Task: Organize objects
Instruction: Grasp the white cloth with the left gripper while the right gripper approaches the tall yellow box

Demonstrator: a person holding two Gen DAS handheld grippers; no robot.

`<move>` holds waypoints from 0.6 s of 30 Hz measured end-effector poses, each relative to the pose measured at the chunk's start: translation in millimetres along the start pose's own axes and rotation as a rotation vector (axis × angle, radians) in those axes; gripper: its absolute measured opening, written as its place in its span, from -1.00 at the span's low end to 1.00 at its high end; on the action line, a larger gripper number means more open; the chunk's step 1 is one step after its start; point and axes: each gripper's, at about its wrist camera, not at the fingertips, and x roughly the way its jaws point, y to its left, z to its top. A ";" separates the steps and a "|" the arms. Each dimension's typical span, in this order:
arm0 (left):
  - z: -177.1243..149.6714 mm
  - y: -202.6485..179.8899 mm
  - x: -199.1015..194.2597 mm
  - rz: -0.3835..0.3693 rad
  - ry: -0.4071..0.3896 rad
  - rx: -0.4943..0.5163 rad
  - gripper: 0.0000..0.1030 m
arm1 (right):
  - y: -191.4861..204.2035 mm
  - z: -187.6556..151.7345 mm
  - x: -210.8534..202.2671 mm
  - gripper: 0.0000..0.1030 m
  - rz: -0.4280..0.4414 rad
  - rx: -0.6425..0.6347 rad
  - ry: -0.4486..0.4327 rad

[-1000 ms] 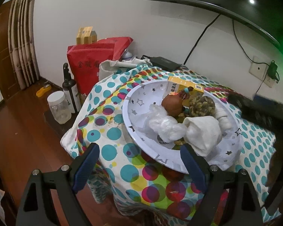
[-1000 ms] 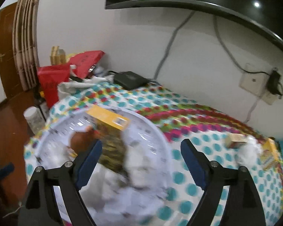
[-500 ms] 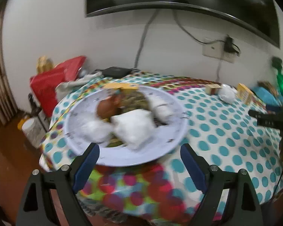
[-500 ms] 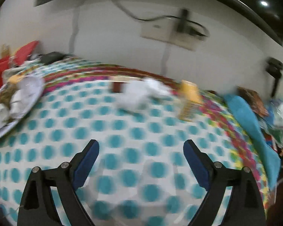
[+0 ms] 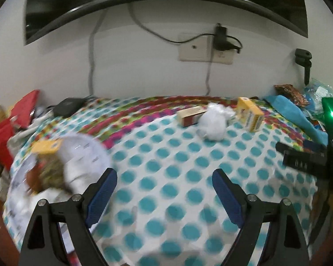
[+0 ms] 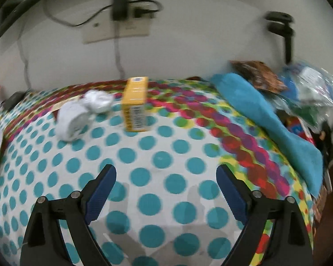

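Right tool (image 6: 165, 177), spread wide and empty, faces an upright yellow box (image 6: 135, 104) with a barcode.

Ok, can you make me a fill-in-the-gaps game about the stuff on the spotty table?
1. The yellow box stands right of the crumpled white ____.
2. The big dots on the tablecloth near the jaws are ____.
3. Both grippers have jaws that are ____, holding nothing.
4. The white plate sits at the table's ____ end in the left wrist view.

Missing words: bag; teal; open; left
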 end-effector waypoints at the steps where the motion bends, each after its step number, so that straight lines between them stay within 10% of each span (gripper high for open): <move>1: 8.1 -8.5 11.8 -0.009 0.009 0.009 0.74 | -0.6 -0.2 -0.3 0.79 -0.008 0.005 -0.002; 18: 47.0 -49.6 107.6 -0.004 0.067 0.009 0.74 | 12.8 0.1 -12.3 0.82 -0.040 -0.071 -0.061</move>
